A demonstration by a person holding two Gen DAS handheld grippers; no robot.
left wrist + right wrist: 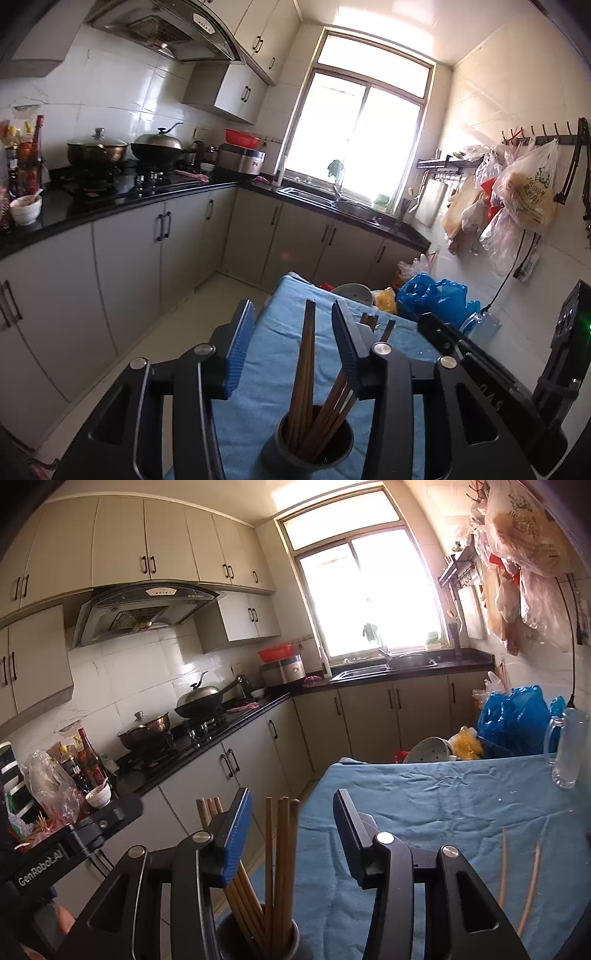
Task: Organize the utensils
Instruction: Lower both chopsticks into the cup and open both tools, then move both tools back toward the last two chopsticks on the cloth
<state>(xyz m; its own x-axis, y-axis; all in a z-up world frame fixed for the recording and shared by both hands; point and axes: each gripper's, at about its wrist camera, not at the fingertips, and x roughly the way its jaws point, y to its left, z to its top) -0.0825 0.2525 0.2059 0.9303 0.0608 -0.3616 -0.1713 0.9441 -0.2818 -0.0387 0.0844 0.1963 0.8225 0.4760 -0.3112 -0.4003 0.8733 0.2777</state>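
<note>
A dark cup (pixel 308 441) stands on the blue cloth (pixel 271 332) and holds several brown chopsticks (pixel 307 362) upright. My left gripper (pixel 291 334) is open around the upright ones, its blue pads clear of them on both sides. In the right wrist view, the same cup (pixel 258 939) and chopsticks (pixel 282 849) sit between the fingers of my right gripper (pixel 291 814), which is also open and not touching them. Two pale chopsticks (pixel 517 878) lie loose on the cloth (pixel 443 805) to the right. The left gripper's body (pixel 92 827) shows at the left.
A glass mug (pixel 567 749) stands at the table's far right. Blue plastic bags (pixel 513 720) and a metal bowl (pixel 432 751) lie beyond the far edge. A black counter (pixel 221 723) with pots runs along the left, floor between. Bags (pixel 517 192) hang on the right wall.
</note>
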